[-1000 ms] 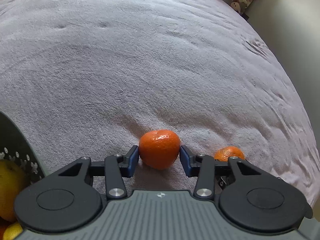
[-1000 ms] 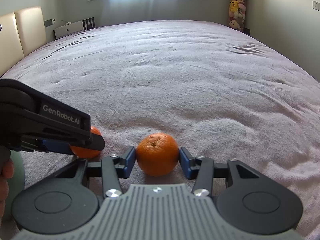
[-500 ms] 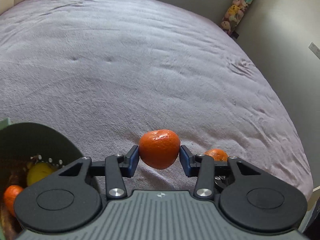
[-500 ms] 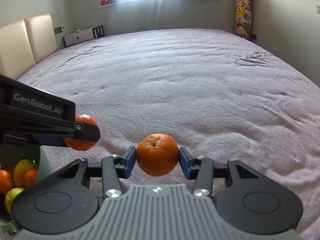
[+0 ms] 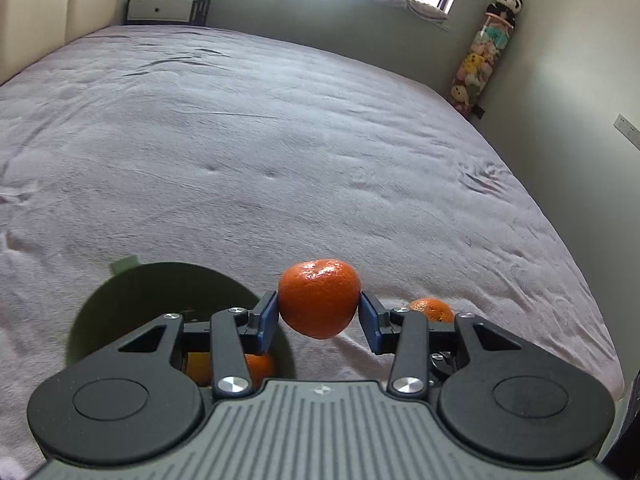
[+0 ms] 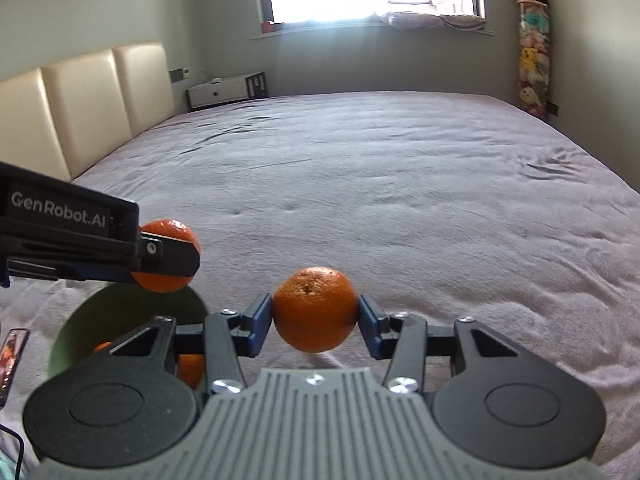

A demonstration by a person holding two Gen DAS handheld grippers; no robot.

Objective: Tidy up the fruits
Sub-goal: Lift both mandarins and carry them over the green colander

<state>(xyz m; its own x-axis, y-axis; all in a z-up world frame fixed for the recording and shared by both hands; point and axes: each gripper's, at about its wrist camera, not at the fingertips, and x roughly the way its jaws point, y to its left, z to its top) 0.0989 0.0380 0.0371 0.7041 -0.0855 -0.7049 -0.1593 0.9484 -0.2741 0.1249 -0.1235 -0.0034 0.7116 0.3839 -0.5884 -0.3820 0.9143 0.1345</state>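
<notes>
My left gripper is shut on an orange tangerine and holds it in the air just right of a green colander basket. That gripper with its tangerine also shows in the right wrist view, above the basket. My right gripper is shut on a second tangerine, lifted above the bed, to the right of the basket. This second tangerine also shows in the left wrist view. Several fruits lie inside the basket, partly hidden by my fingers.
A wide grey-purple bedspread stretches ahead. A cream headboard is at the left, a white nightstand by the far wall, a stack of plush toys in the right corner. A phone lies left of the basket.
Both grippers lifted their tangerines off the bed and rose. The left one moved towards the basket, which came more into view.
</notes>
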